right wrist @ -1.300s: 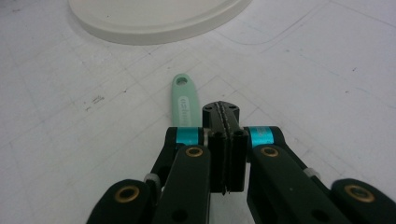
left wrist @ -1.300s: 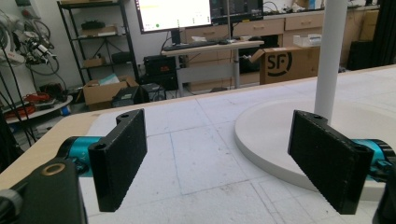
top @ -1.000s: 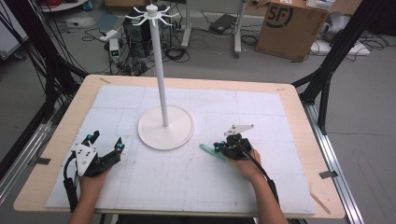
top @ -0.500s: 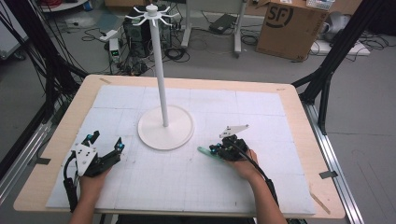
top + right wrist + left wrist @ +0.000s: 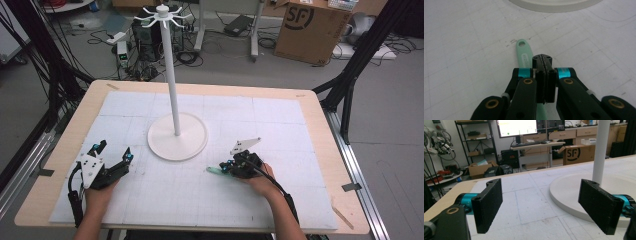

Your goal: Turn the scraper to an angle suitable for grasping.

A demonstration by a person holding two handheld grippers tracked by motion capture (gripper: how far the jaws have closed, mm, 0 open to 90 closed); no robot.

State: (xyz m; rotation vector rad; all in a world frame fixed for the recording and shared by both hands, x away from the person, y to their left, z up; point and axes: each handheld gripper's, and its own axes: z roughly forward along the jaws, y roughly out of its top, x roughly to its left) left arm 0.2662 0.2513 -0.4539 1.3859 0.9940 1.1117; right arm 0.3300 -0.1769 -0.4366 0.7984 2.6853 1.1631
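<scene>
High view: the stand [image 5: 177,135] sits at table [image 5: 320,115] centre. The left gripper [image 5: 112,157], at 8 o'clock of the stand, has jaws apart. The right gripper [image 5: 225,167] is at 4 o'clock, its tip over a green handle [image 5: 215,171].

Left gripper view: jaws wide apart, stand base [image 5: 569,192] at 2 o'clock.

Right gripper view: jaws pressed together above the handle [image 5: 525,56], which lies flat on the mat.

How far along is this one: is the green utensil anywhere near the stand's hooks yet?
Early. Done: the right gripper has shut on the green handle, which lies low over the mat. In hand: that grasp. Left: getting the handle up to the hooks atop the white stand, which look bare. The left gripper rests open beside the base.
</scene>
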